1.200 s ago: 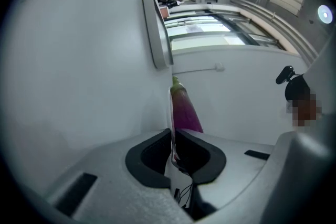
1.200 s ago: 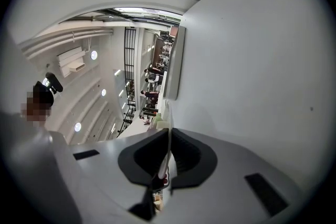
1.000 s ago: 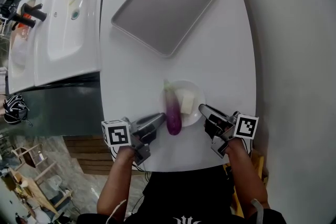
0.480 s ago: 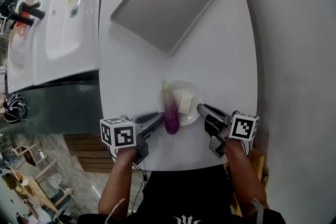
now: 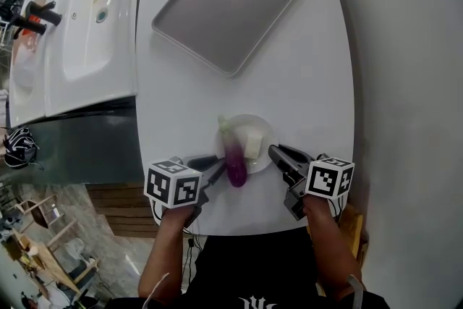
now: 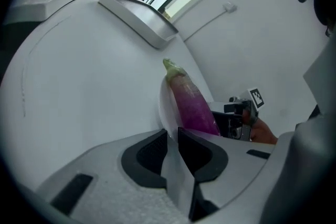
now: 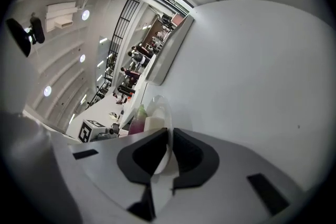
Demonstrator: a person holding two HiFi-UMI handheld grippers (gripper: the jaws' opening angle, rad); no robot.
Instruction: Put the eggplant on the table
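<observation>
- Both grippers have rolled at the wrist over the last second, so their marker cubes now show different faces in the head view. Neither hand has travelled far.
- The left gripper (image 5: pixel 215 164) has its fingers drawn nearly together on the near-left rim of the small white plate (image 5: pixel 268 130). In the left gripper view the thin rim runs into the narrow gap between them.
- The right gripper (image 5: pixel 273 150) has its fingers closed on the plate's opposite, near-right rim. The right gripper view shows the rim pinched between them.
- The eggplant (image 5: pixel 235 159) is not yet on the worktop (image 5: pixel 311 83). It lies along the plate's left side beside a pale block (image 5: pixel 253 143), green stem pointing away from the person and purple end overhanging the near rim.
- Neither pair of fingers holds the eggplant. It sits just beside the left fingers, and the block lies between it and the right fingers.
- With the plate held on both sides, the likely plan is to tip it so the eggplant slides off.
</observation>
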